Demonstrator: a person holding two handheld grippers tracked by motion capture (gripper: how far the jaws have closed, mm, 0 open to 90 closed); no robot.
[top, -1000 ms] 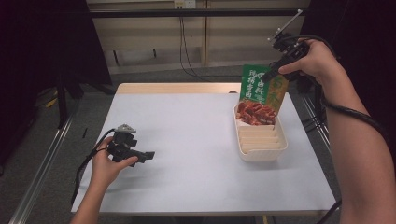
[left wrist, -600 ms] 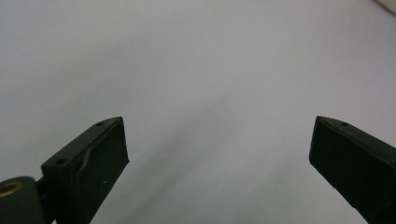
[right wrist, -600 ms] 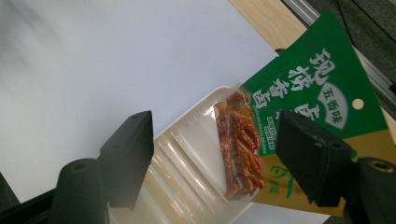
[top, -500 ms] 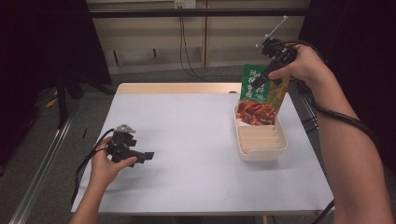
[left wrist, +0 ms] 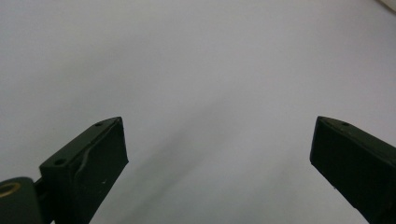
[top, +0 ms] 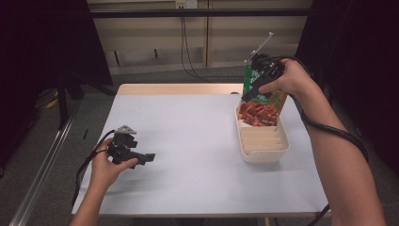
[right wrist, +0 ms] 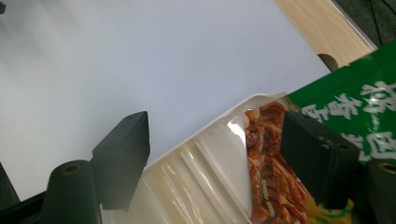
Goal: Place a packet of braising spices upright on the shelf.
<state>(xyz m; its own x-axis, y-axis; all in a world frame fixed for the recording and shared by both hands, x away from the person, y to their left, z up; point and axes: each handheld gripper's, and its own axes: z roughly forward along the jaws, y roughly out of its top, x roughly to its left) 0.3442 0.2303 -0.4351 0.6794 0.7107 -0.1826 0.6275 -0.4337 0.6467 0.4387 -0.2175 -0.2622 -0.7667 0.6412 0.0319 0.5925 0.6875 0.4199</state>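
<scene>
Left of the white tray (top: 263, 153), well apart from it, the person's left hand (top: 106, 169) rests on the white table (top: 197, 141) holding the left gripper (top: 147, 157); in its own view the jaws stand wide apart over bare tabletop, nothing between them. At the tray's far end a green snack packet (top: 260, 96) printed with reddish food stands upright, its lower edge seemingly inside the tray. Above the packet the right hand (top: 289, 80) holds the right gripper (top: 249, 94), pointing down. In the right gripper view its jaws are spread, one in front of the packet, clamping nothing as far as the angle shows.
</scene>
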